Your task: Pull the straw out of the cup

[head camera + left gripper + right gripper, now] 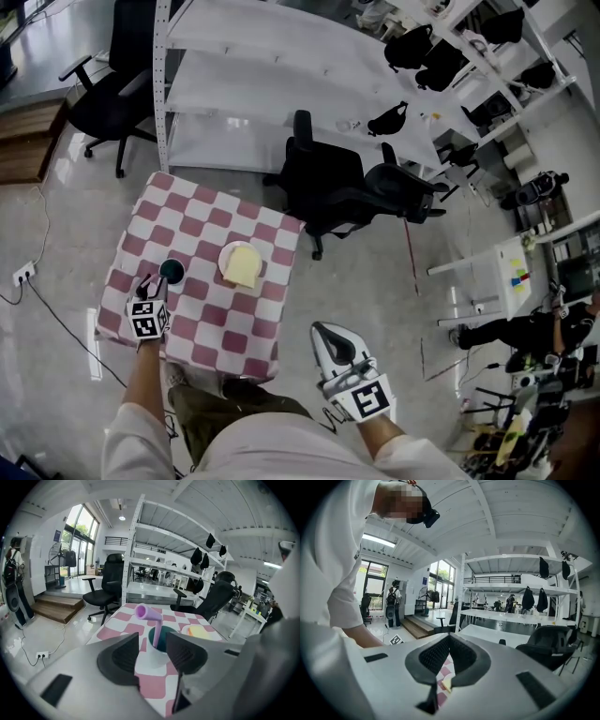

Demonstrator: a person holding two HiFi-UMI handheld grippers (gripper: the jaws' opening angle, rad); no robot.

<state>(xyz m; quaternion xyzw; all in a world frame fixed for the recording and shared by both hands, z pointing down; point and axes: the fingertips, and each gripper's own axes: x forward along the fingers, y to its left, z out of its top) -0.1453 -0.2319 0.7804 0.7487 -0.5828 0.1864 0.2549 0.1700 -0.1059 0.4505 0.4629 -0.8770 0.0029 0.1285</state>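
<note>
Right tongs point(449, 641) at near right, off the counter, jaws together. Left tongs point(153, 644) over near-left of the pink-and-white checked counter point(244, 319), jaws apart, flanking white paper cup point(149, 660). Purple bent plastic straw point(157, 630) stands in the cup. Farther right: round white plate point(225, 263).

The straw point(158, 627) shows only in the left gripper view, its lower end sunk out of sight in the cup point(163, 641); from the head view it is too small to make out. There the left claw point(150, 284) sits so close to the cup that contact cannot be told. In the left gripper view the dark pads point(123, 660) hide both flanks of the cup, and the right pad cuts off the near left part of the plate point(199, 631), whose yellow load is too blurred to name. The right claw point(449, 640) blocks nearly all of the table point(445, 669), leaving a checked sliver under its meeting tips.
</note>
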